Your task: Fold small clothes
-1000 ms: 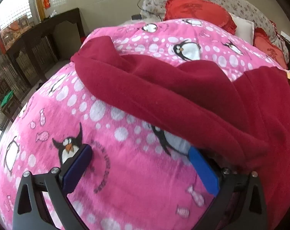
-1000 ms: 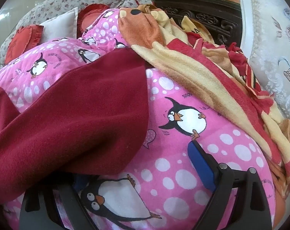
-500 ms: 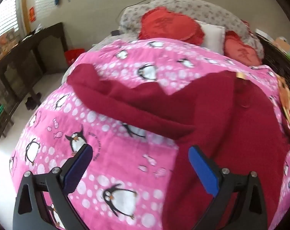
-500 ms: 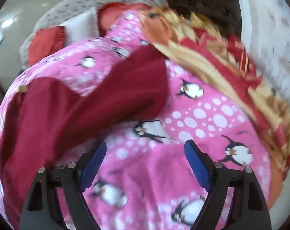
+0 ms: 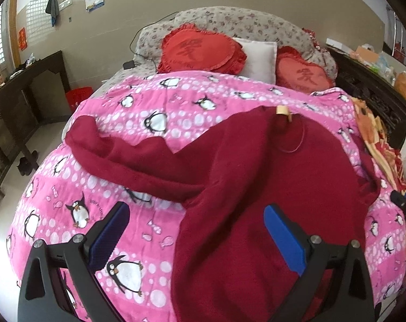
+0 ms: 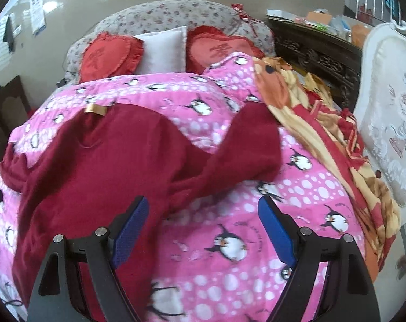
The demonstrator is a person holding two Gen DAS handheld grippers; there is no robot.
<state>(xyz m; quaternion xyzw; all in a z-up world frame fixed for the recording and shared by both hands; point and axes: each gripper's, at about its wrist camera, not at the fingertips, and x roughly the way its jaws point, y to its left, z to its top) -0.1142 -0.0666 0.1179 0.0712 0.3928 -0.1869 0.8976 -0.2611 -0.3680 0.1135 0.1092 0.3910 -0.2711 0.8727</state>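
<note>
A dark red fleece sweater [image 5: 256,187] lies spread on a pink penguin-print quilt [image 5: 154,102], collar tag at the far end. One sleeve [image 5: 127,161] stretches left and the other sleeve [image 6: 245,150] stretches right. My left gripper [image 5: 200,233] hovers open above the hem's left side, holding nothing. In the right wrist view the sweater [image 6: 101,166] fills the left half. My right gripper [image 6: 203,225] is open above the quilt [image 6: 229,255], just below the right sleeve, with its left finger [image 6: 130,225] over the sweater body.
Red heart cushions [image 5: 200,51] and a white pillow [image 5: 259,59] sit at the bed's head. An orange and red blanket [image 6: 323,123] is heaped along the right side. A white chair [image 6: 390,134] stands at the right, dark wooden furniture [image 5: 12,96] at the left.
Both grippers have pulled back and risen from close against the sweater's sleeves, so the whole garment shows now. Both remain open and empty.
</note>
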